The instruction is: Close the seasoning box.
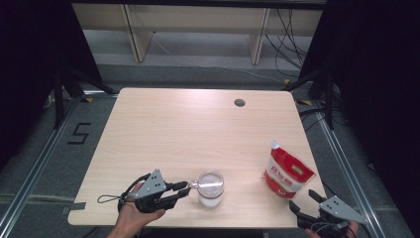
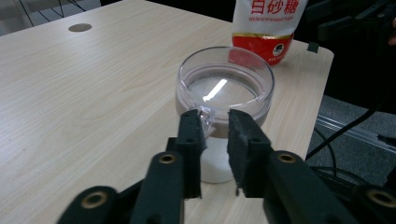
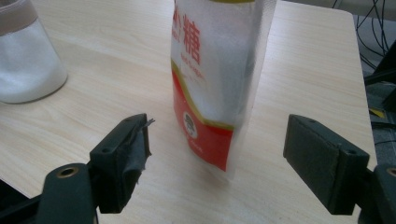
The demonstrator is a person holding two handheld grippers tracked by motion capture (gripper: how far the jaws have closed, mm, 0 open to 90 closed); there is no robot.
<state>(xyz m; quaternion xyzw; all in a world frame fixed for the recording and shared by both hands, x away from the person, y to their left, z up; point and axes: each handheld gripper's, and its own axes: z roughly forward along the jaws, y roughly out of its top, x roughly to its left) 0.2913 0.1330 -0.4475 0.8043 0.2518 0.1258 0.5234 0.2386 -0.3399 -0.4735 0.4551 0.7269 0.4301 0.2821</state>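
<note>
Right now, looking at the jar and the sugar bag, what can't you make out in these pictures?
- Left gripper at the jar: the clear tab on the jar's rim lies by the left pad; whether the pads press on it cannot be told.
- Sugar bag, right gripper view: its top is cut off by the upper edge.
- Sugar bag, high view: the print is too small to read.
- Right gripper, high view: partly cut off by the bottom edge.
</note>
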